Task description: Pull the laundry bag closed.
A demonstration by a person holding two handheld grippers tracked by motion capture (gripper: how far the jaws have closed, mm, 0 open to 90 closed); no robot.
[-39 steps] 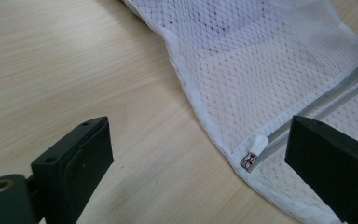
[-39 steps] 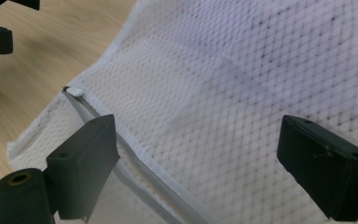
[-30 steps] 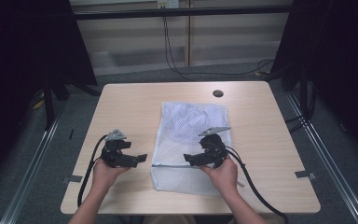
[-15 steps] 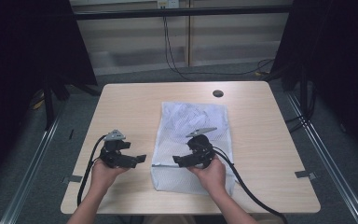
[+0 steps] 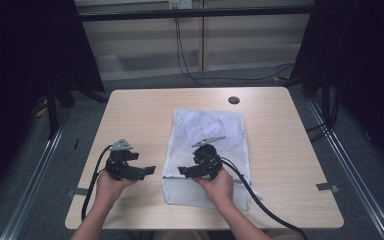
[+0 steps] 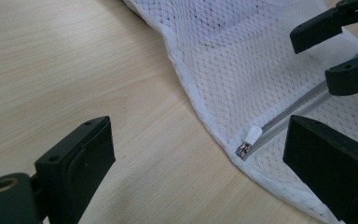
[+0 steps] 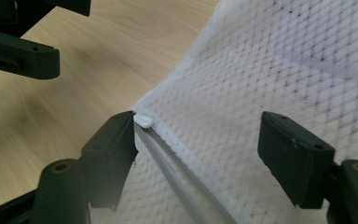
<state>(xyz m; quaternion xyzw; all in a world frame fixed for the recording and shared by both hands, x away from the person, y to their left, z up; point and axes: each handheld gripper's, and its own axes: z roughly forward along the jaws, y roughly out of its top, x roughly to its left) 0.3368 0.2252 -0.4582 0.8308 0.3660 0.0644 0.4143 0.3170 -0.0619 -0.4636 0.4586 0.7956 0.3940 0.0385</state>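
Note:
A white mesh bag [image 5: 207, 135] lies flat on the wooden table [image 5: 290, 145], its zipper running across near the front. My right gripper [image 5: 184, 171] reaches left over the bag's front left corner. In the right gripper view its jaws [image 7: 203, 154] stand apart astride the zipper line and have just been closing; the white zipper pull [image 7: 143, 120] sits at the tip of the left jaw, not pinched. My left gripper [image 5: 147, 171] rests just left of the bag, open, facing the pull [image 6: 251, 136]. Its jaws [image 6: 200, 172] hold nothing.
A dark round grommet [image 5: 234, 100] sits near the table's far edge. Black cables trail from both grippers off the front edge. Bare wood lies left and right of the bag. Dark curtains and floor rails flank the table.
My right gripper has moved left across the bag to the zipper's left end. The left gripper has stayed put.

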